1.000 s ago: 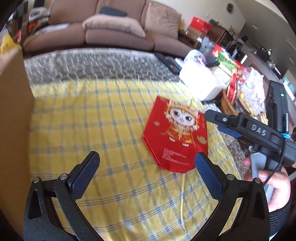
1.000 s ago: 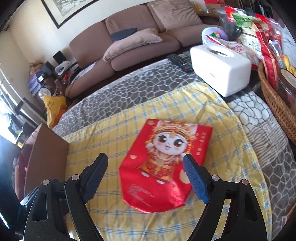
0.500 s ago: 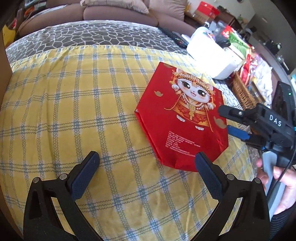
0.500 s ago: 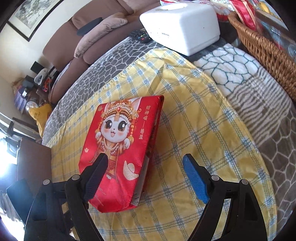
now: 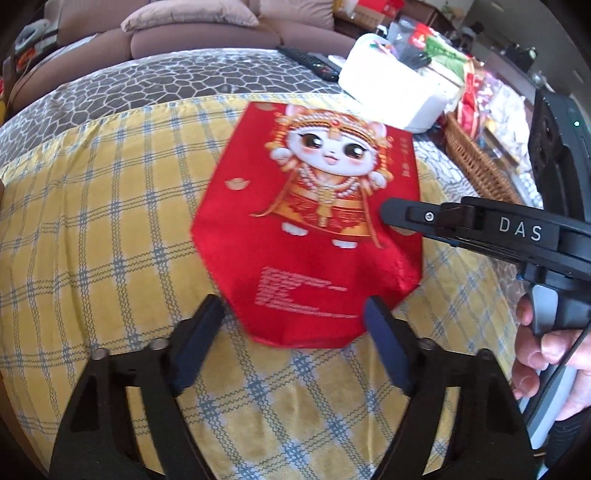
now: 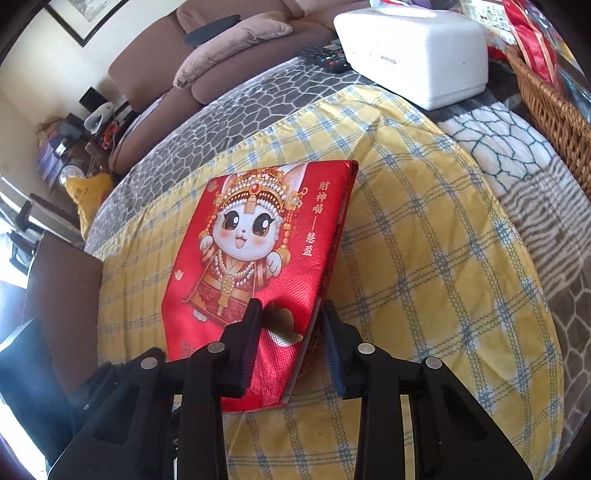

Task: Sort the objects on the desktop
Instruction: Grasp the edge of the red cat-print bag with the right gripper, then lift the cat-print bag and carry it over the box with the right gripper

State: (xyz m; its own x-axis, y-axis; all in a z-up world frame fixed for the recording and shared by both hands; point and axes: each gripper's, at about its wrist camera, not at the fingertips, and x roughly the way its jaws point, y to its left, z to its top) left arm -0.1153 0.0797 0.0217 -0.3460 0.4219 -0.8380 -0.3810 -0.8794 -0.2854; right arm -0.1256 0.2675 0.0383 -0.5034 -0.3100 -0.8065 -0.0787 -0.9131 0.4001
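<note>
- Red gift bag (image 6: 258, 258) lies flat on yellow checked cloth (image 6: 424, 295).
- Right gripper (image 6: 291, 317) just closed, pinching bag's side edge.
- Left gripper (image 5: 291, 317) narrowing, empty, straddling bag's bottom point.
- Step: grasping; next, lift clear.

A home living room: a brown sofa (image 6: 229, 48) with cushions (image 5: 192, 16), a framed picture (image 6: 79, 16) on the wall, and a yellow checked cloth (image 6: 424, 266) over the surface.

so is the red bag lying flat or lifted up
Mostly flat on the yellow cloth; the red bag has one edge pinched by the right gripper.
</note>
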